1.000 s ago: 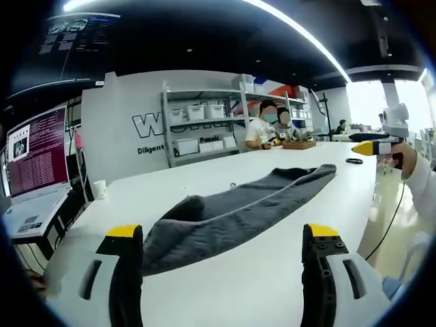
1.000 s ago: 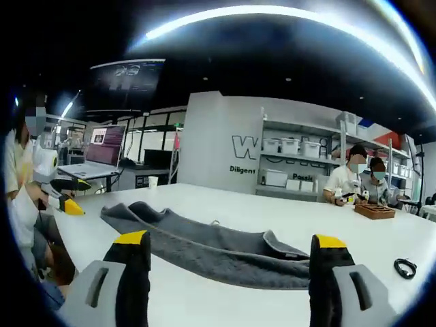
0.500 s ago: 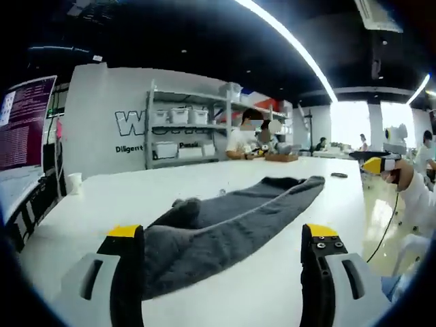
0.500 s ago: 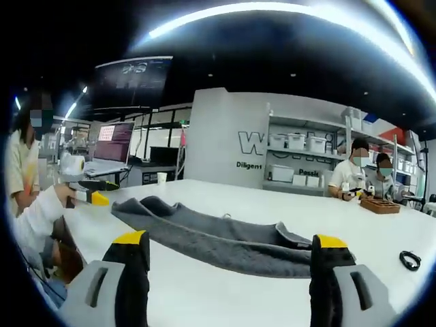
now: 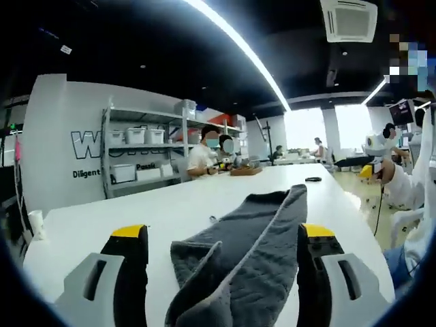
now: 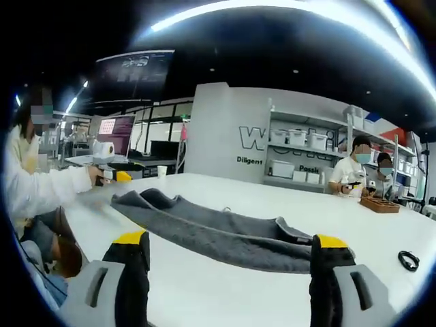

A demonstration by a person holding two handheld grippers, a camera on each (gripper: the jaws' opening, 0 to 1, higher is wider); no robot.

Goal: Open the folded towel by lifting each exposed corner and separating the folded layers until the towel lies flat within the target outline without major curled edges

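**Both hand-held grippers gape at the towel's ends**

The folded grey towel [image 6: 211, 231] lies lengthwise on the white desk [image 6: 272, 204]. The left hand-held gripper [image 5: 218, 235], jaws spread, frames its near end. The right hand-held gripper [image 6: 228, 242] hovers level, jaws wide apart, empty.

Towel [image 6: 218, 231]: dark grey, plain, no pattern. Table [image 6: 231, 300]: white. Left gripper [image 5: 214, 235] and right gripper [image 6: 228, 242]: black jaws, yellow tips, grey bodies. Far wall [image 6: 218, 129]: white with dark lettering. Person's sleeve [image 6: 41, 191]: white. Far tray [image 6: 380, 206]: brown.
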